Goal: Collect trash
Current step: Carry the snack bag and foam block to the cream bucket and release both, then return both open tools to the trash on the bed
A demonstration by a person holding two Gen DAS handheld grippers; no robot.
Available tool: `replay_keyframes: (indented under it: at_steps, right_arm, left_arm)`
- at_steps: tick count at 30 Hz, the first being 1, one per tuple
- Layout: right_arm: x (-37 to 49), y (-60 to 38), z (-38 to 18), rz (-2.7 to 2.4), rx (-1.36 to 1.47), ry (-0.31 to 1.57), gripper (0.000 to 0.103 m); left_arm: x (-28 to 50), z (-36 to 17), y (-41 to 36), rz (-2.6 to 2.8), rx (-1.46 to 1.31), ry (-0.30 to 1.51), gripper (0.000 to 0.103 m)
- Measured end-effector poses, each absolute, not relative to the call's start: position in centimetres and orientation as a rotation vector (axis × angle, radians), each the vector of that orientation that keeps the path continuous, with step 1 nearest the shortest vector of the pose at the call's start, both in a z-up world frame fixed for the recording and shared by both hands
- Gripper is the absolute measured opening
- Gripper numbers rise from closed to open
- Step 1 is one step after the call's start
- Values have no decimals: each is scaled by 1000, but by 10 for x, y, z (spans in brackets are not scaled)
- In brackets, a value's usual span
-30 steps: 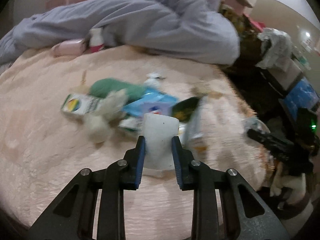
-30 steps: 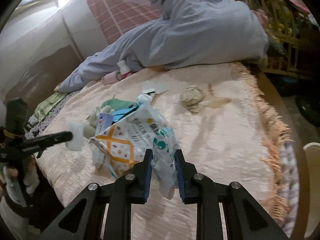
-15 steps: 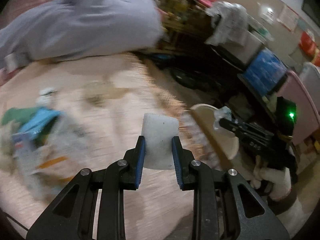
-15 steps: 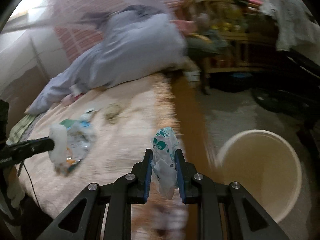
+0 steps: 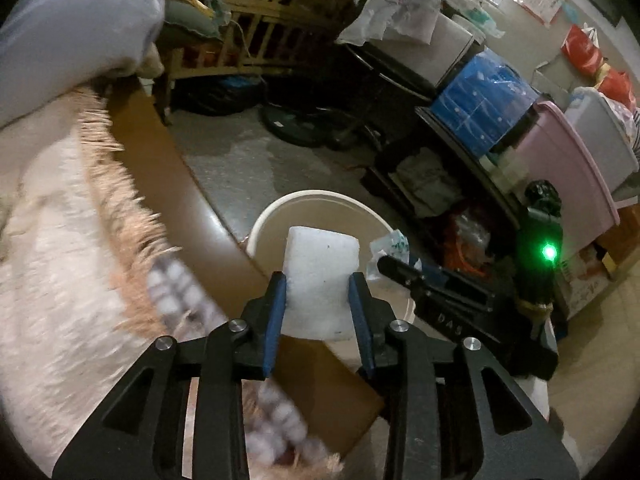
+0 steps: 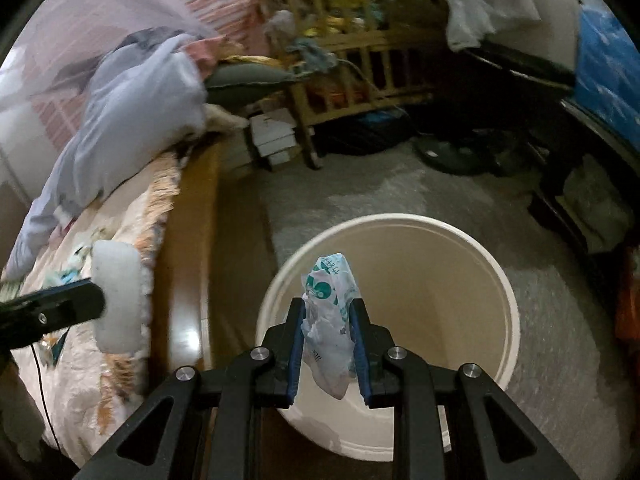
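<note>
My left gripper (image 5: 317, 280) has a white foam block (image 5: 322, 256) between its blue pads, which still touch it while the jaws are opening. It hangs at the bed's edge, with the cream bucket (image 5: 272, 216) on the floor just beyond. In the right wrist view my right gripper (image 6: 328, 308) is shut on a crumpled white wrapper (image 6: 329, 292) with green print, directly above the bucket's mouth (image 6: 508, 288). The bucket's inside looks bare. The foam block (image 6: 116, 296) and the left gripper (image 6: 80, 304) show at the left, over the bed.
The pink fringed bedspread (image 5: 48, 240) and brown wooden bed rail (image 6: 188, 264) lie left of the bucket. A grey-blue quilt (image 6: 132, 120) is heaped on the bed. A wooden crib (image 6: 352, 52), a fan base (image 5: 304, 124) and stacked storage bins (image 5: 560, 168) ring the grey floor.
Both grippers swung right off the bed's trash pile to the bucket by the bed. The wrapper now hangs over the bucket's mouth; the foam block has neared its rim.
</note>
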State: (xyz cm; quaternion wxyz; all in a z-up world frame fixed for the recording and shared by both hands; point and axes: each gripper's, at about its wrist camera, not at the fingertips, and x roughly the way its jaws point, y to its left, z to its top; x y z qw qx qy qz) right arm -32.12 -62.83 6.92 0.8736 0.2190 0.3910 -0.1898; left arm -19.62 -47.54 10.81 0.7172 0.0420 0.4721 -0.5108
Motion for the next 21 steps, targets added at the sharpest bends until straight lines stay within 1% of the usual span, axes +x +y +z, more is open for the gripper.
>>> replay_keyframes:
  at_steps: [2,4,5,6,7,12,21]
  right_arm:
    - [-325,-634,64,-426,468,822,23]
    - [-328,-640,59,-450,480,828,45]
    - [-329,-642,58,-461,482,825,47]
    - [-330,-643,58,-461,487,819,48]
    - [-332,-643,58,-458,491,816,48]
    - [-330,-638,59,-439,497,807,49]
    - [-317,-603,70,-391,423,805,49]
  left_arm:
    - [-191,100,-485,-1141,68,1074,37]
    - [-186,95,-487,-1162,14,1112,41]
    - [-185,95,-485,-1163,-2,1120,42]
    - [-185,96,-485,-1161,-6,1121,45]
    - [-186,97,-484,-1157,-6,1120,46]
    - [-190,105,-468,-1101,36,1084,46]
    - [-189,116,-408,-893,119,962,46]
